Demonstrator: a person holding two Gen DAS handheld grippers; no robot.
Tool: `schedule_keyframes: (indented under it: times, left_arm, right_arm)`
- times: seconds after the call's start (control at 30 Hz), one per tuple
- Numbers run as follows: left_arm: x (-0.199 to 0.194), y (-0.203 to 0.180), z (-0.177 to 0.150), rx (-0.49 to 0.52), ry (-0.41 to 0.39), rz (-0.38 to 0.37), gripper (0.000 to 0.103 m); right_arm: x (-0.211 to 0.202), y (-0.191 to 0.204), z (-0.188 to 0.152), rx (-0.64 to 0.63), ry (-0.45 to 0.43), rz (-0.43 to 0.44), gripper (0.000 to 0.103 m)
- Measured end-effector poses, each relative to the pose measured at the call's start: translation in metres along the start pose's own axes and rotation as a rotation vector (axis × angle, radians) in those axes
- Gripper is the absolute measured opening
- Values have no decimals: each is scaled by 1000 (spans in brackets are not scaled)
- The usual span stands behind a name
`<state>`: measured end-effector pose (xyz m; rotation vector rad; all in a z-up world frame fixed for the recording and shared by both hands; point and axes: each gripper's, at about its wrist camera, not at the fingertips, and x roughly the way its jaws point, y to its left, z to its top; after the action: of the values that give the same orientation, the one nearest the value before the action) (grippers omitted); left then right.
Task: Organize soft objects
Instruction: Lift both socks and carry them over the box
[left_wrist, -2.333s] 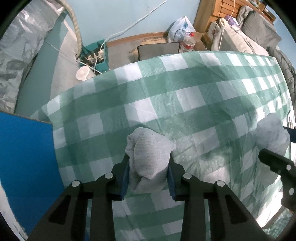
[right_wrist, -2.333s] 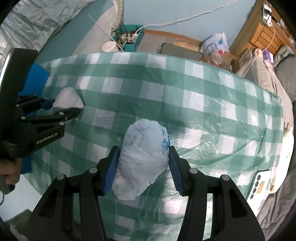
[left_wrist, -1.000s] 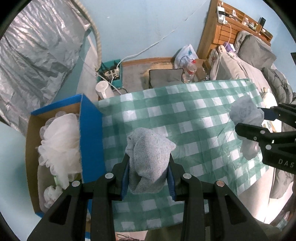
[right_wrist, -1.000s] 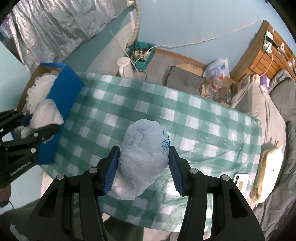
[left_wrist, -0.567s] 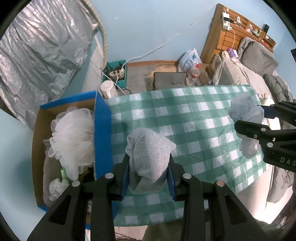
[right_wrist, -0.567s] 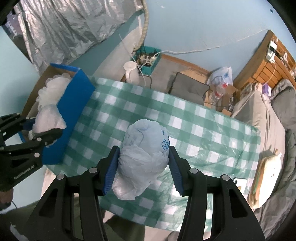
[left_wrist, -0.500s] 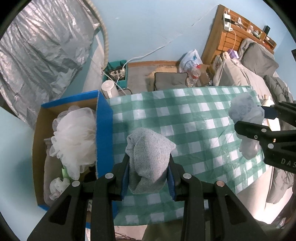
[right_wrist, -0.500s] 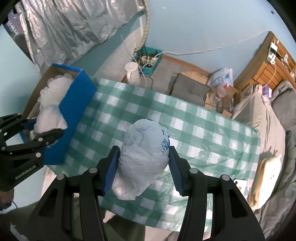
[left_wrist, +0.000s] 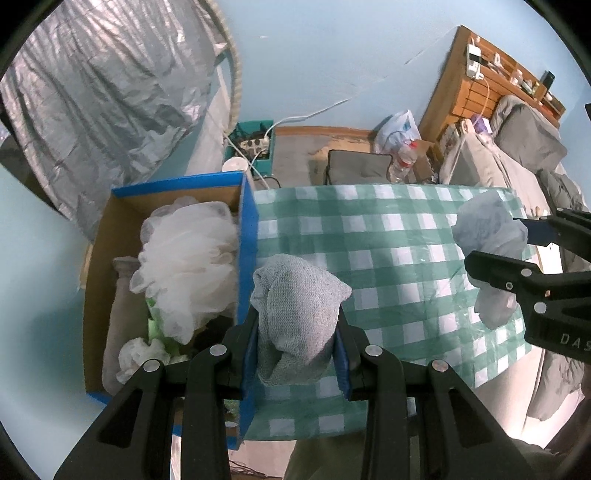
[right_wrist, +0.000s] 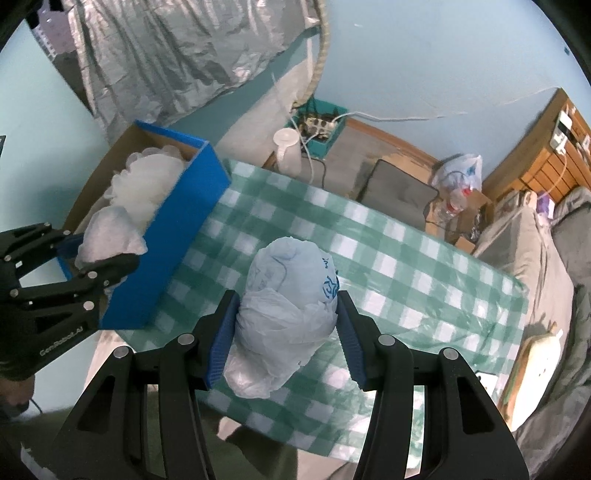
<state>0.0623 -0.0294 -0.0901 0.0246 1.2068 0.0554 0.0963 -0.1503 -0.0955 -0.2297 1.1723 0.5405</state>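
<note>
The left gripper (left_wrist: 297, 332) is clamping a bundled grey knit cloth (left_wrist: 297, 306) between its two blue-padded fingers, and the cloth is bulging above the fingertips and hanging down between them. In the left wrist view the gripper is hovering high above the near left part of the table, directly beside the blue wall of the cardboard box (left_wrist: 248, 236). The box is sitting at the left edge of the green-and-white checked tablecloth (left_wrist: 388, 236) and is holding a large white mesh bath pouf (left_wrist: 188, 254), a smaller crumpled white item (left_wrist: 135, 356) at its near end, and some green material partly hidden beneath the pouf. The right gripper (right_wrist: 286, 325) is gripping a crumpled pale blue plastic bag (right_wrist: 290, 291) bearing blue print, with both blue finger pads pressing into its sides. In the right wrist view this bag is being held in the air over the near middle of the tablecloth, well apart from the box. The same view is showing the left gripper at the left, positioned over the near end of the box. A grey cushion (left_wrist: 356, 166) and a plastic bottle (left_wrist: 402, 162) are lying on the floor beyond the far edge of the table
</note>
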Motion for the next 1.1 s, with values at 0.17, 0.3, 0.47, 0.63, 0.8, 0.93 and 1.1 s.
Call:
schedule_keyframes:
  times: [0.17, 0.3, 0.47, 0.63, 0.8, 0.93, 1.1]
  left_arm:
    - [-4, 15, -4, -32, -2, 10, 35]
    - [-7, 30, -8, -62, -2, 16, 35]
    - [-9, 44, -13, -92, 2, 27, 35]
    - [-9, 61, -17, -124, 7, 40, 35]
    - [-8, 77, -23, -156, 13, 50, 35]
    - [-8, 91, -26, -183, 18, 62, 35]
    - [-6, 113, -35, -230, 29, 70, 35]
  right_arm:
    - [2, 15, 7, -29, 3, 20, 52]
    - [5, 30, 15, -53, 3, 35, 52]
    - [9, 49, 23, -84, 5, 49, 52]
    - [13, 66, 31, -120, 7, 64, 52]
    - [20, 82, 38, -151, 13, 80, 52]
    - [26, 95, 44, -175, 21, 98, 52]
    - [33, 112, 51, -198, 27, 119, 52]
